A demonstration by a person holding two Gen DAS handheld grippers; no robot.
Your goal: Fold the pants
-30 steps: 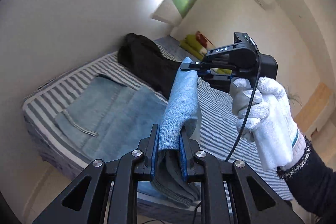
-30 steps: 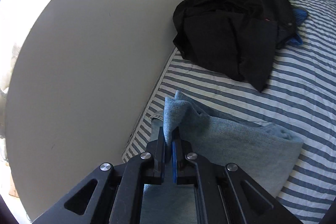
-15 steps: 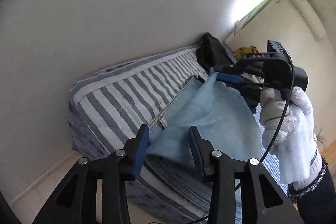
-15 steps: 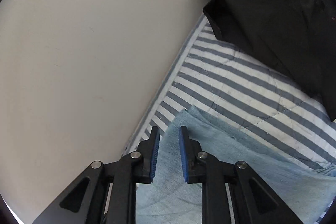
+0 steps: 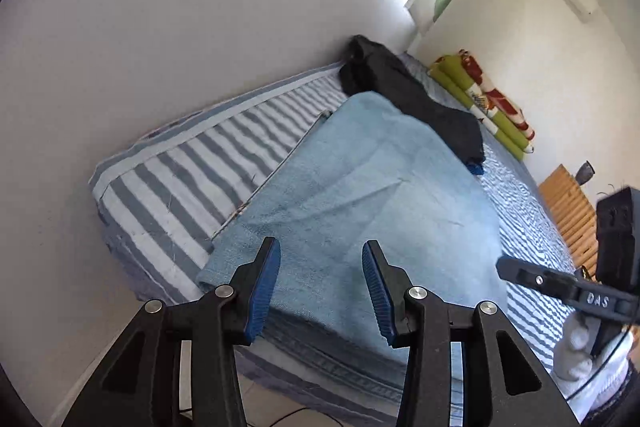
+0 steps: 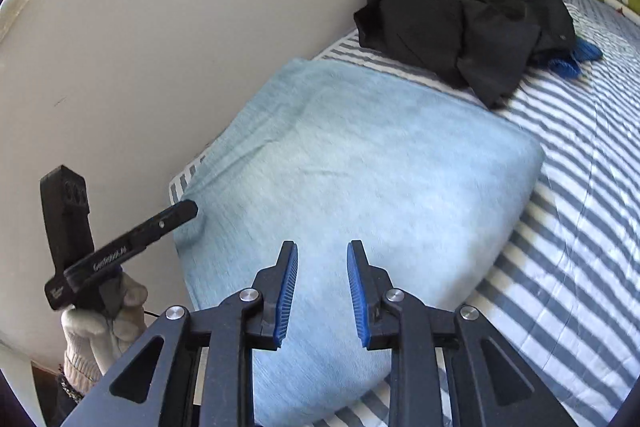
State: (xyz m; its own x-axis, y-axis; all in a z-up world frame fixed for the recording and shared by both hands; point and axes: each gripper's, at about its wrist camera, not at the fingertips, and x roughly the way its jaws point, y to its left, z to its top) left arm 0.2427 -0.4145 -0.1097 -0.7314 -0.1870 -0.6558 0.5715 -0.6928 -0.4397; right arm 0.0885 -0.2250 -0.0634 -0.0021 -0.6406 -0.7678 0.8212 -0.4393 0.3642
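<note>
One pair of pants [image 5: 360, 187] here, light blue denim, lying folded into a broad, thick pad on the striped bed [image 5: 168, 195]. The top layer is smooth with a few soft creases running across it, and in the left wrist view a stitched denim edge shows along the near side, by the edge of the mattress. The pants sit close to the white wall [image 5: 180, 7], at the end of the bed.

Two grippers in play. The left gripper [image 5: 318, 281] hangs above the near edge of the pants, blue pads spread wide, nothing between them. The right gripper [image 6: 322, 293] hovers over the pants too, its jaws also parted and empty. Each is held in a white-gloved hand: the left hand [image 6: 100, 327] shows in the right wrist view, the right hand [image 5: 588, 351] in the left.

Beyond the pants, one crumpled black garment [image 6: 460, 27], a small blue item [image 6: 576, 59] peeking out beside it, and one green and red patterned blanket [image 5: 484, 99] folded against the far wall.
</note>
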